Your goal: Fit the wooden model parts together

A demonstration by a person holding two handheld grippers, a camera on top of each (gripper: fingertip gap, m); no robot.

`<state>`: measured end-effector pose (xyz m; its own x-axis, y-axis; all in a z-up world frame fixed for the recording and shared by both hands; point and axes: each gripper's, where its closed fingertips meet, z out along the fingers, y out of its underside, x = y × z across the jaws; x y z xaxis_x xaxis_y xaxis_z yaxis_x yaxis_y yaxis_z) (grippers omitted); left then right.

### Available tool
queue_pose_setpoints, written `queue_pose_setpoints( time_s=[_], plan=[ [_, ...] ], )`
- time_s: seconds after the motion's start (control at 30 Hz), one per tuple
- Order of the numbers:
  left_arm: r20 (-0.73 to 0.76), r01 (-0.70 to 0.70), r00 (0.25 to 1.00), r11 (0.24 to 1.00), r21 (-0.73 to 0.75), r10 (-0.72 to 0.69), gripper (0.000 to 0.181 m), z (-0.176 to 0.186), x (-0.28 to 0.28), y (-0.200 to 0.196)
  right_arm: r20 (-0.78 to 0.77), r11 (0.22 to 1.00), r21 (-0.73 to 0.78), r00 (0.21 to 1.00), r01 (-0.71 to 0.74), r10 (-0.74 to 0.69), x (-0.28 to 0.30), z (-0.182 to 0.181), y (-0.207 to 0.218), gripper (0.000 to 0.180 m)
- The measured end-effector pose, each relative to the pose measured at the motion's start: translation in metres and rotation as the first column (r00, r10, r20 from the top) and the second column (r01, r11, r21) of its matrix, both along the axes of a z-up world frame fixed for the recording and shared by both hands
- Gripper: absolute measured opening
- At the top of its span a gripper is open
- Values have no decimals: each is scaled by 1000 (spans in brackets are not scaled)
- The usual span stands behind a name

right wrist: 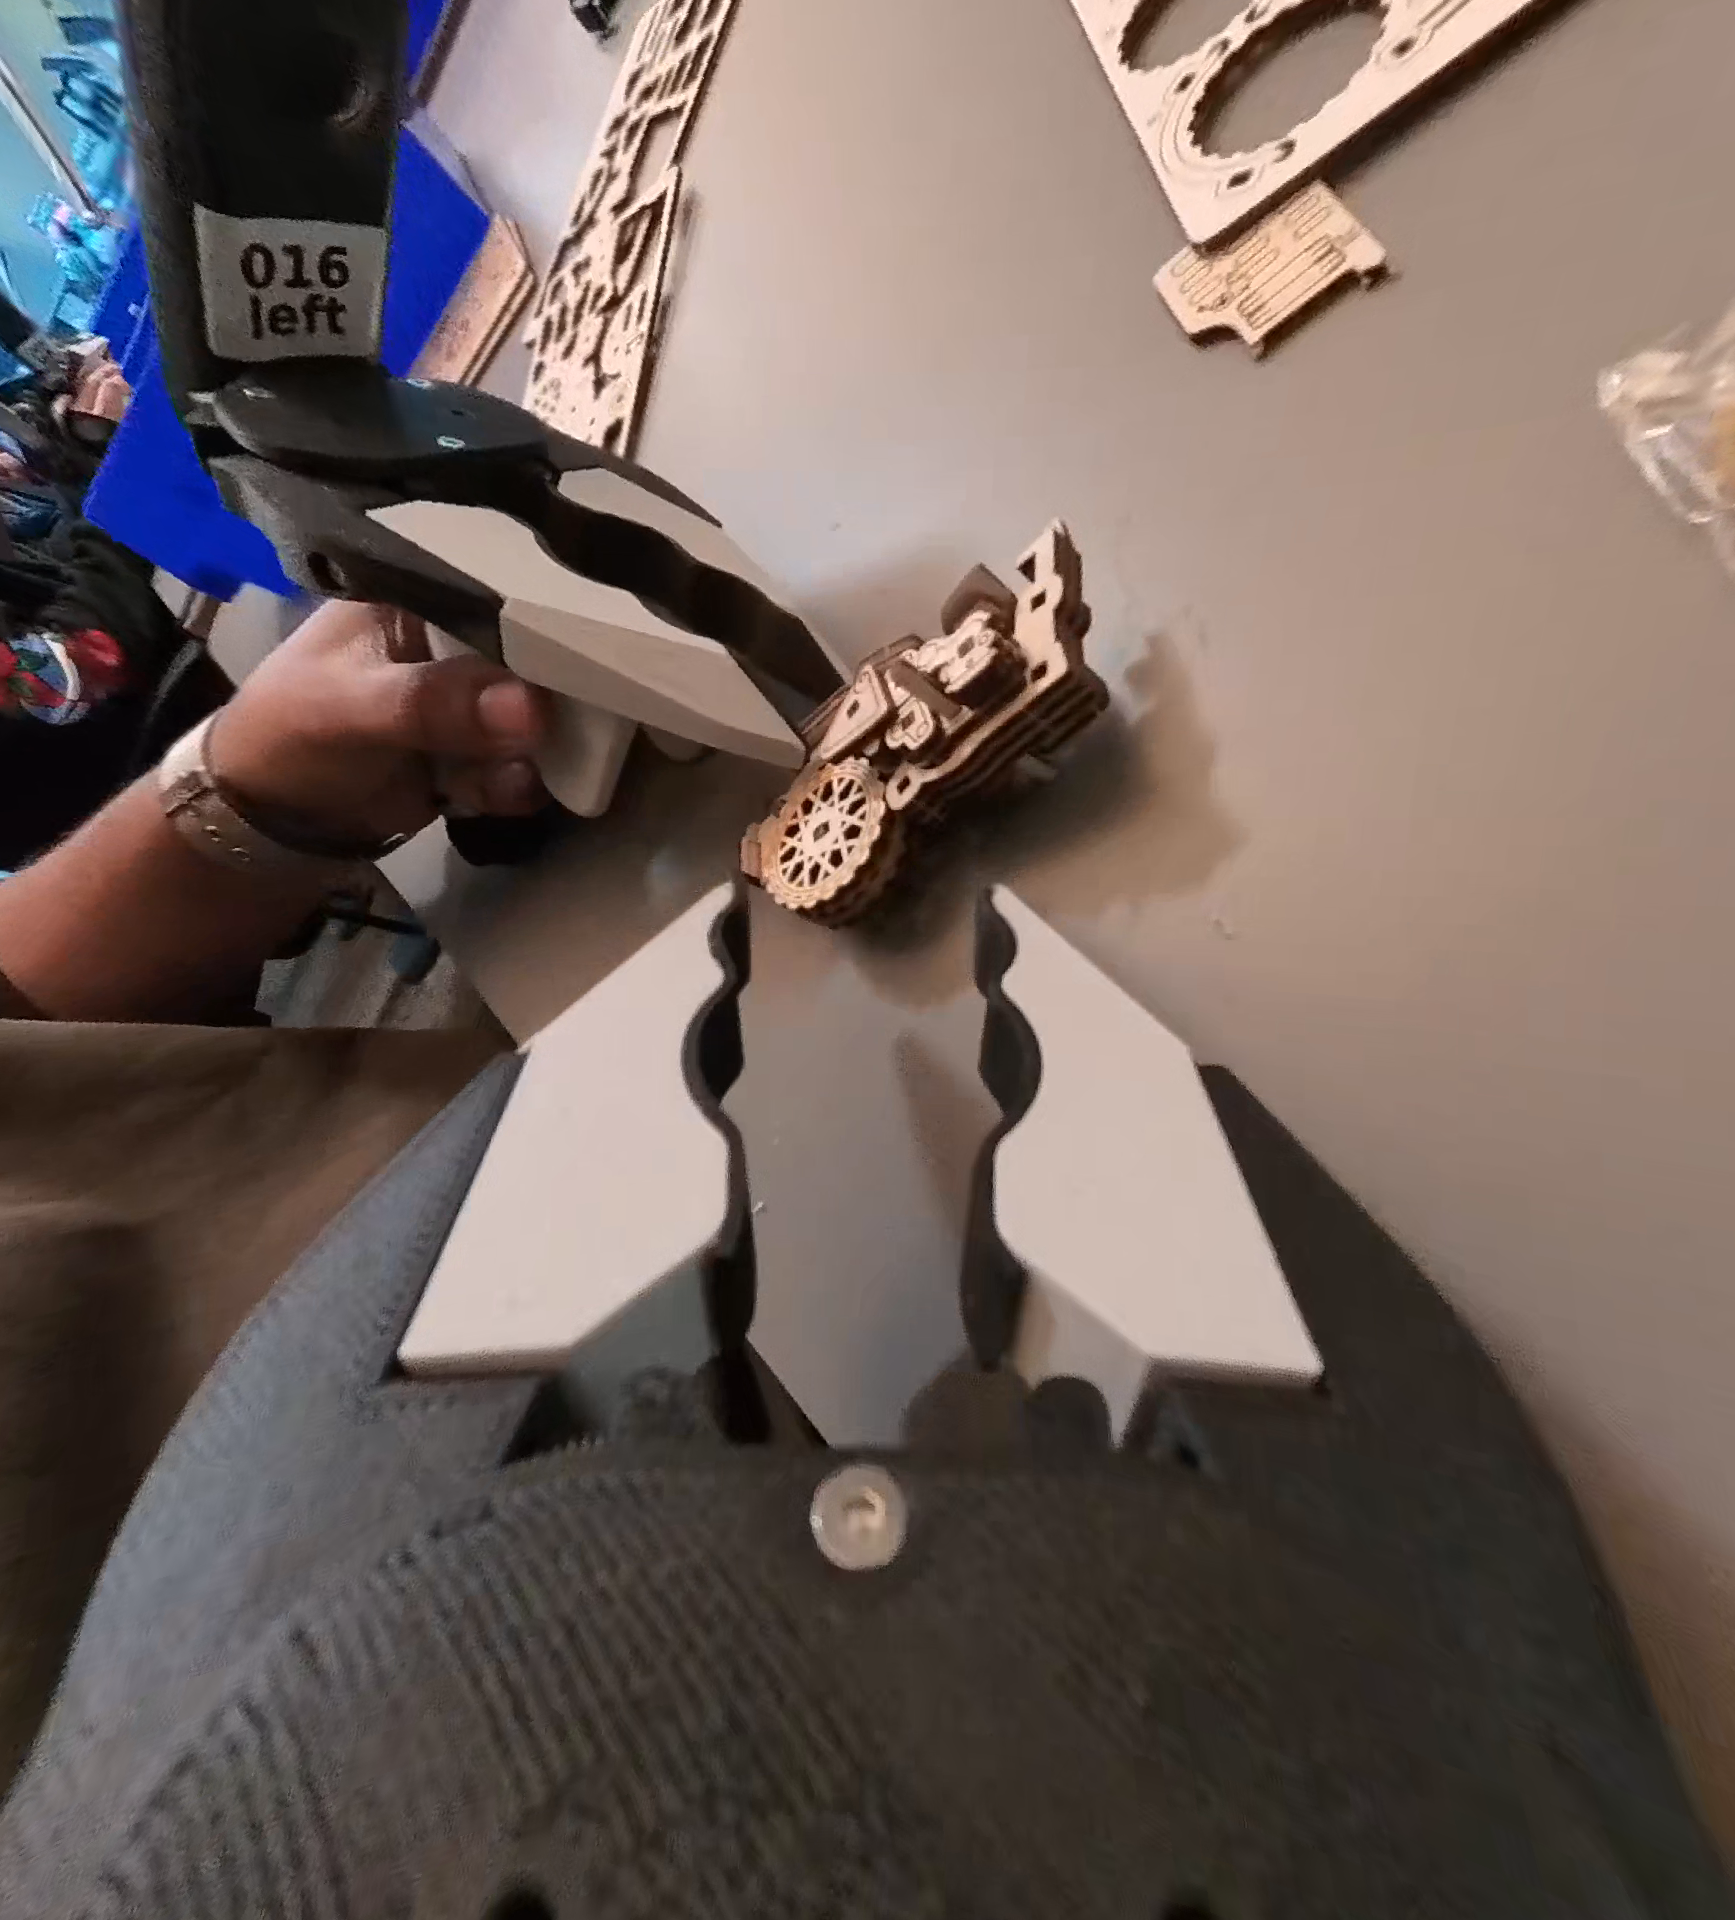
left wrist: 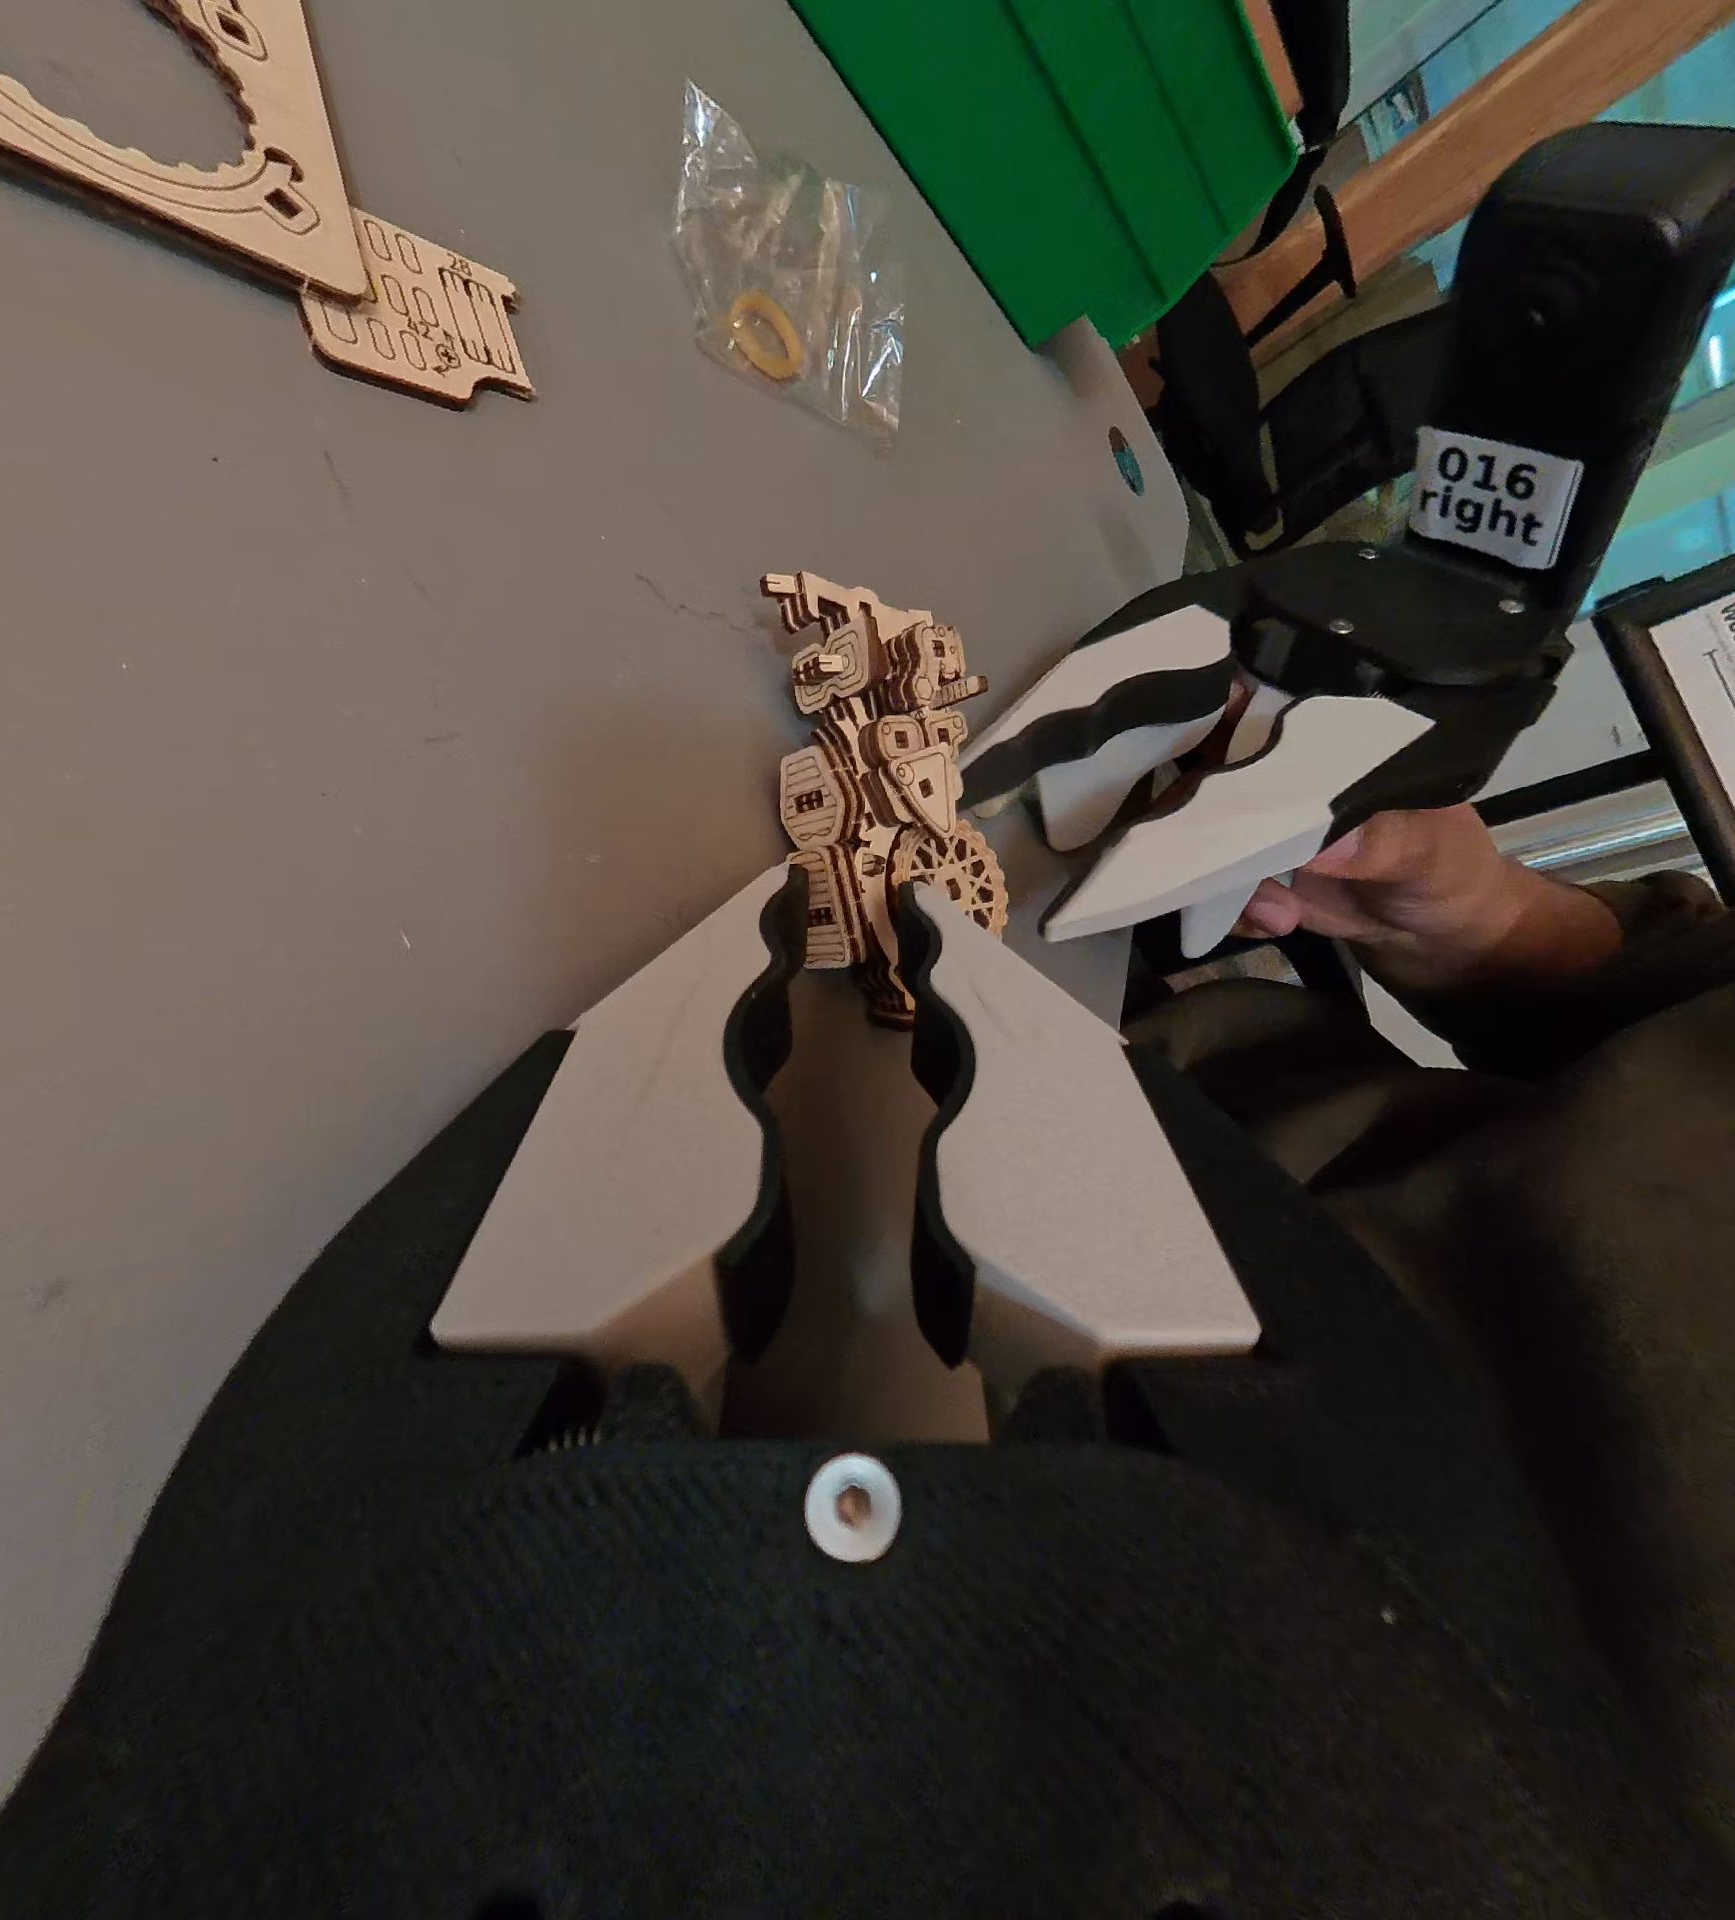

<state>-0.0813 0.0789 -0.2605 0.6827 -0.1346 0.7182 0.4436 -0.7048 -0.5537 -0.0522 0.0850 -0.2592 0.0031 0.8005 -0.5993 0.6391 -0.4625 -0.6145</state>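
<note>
On the grey table [left wrist: 219, 727], near its front edge, sits the wooden model [left wrist: 878, 790], a small layered assembly with a spoked wheel [right wrist: 827, 831] at one end and a stepped piece sticking out at the other. My left gripper [left wrist: 847, 904] is right up against it: from the left wrist view the tips bracket the lower part of the model, with a narrow gap between the pads. From the right wrist view those tips sit at the top edge of the model near the wheel, and I think they are pinching it, though I cannot tell for certain that both pads are in contact. My right gripper [right wrist: 858, 909] is spread wide and holds nothing, hovering just short of the wheel end.

Loose stock lies well apart: a punched-out wooden sheet [right wrist: 1247, 94], a small slotted wooden card [left wrist: 427, 312] and a clear plastic bag [left wrist: 790, 260] with a yellow band inside.

The risks I see: the model is light and close to the table edge, so a nudge from the open right fingers could slide or tip it off. If the left grip is only on a thin outer layer, squeezing or twisting could pry that layer loose or snap a tab. The stepped piece and small protruding pegs could catch on a pad as I close in.
</note>
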Motion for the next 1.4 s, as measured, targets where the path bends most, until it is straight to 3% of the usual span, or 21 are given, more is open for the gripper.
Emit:
queue_pose_setpoints(
  time_s=[0.37, 0.63, 1.0, 1.4],
  plan=[
    [3, 3, 1000, 1000, -2, -3, 15, 0, 0, 0, -23, 983, -178, 999, 33, -37, -11, 4, 8, 41],
    [10, 1, 1000, 1000, -2, -1, 15, 0, 0, 0, -14, 963, -261, 997, 67, -74, -16, 4, 17, 19],
    [16, 2, 1000, 1000, 0, -2, 15, 0, 0, 0, 7, 933, -353, 997, 75, -78, -19, 1, 19, 10],
    [212, -5, 977, 997, 77, -12, 41, 21, -1, 2, -97, 865, -500, 989, 45, -108, -22, 23, 24, 7]
  ],
)
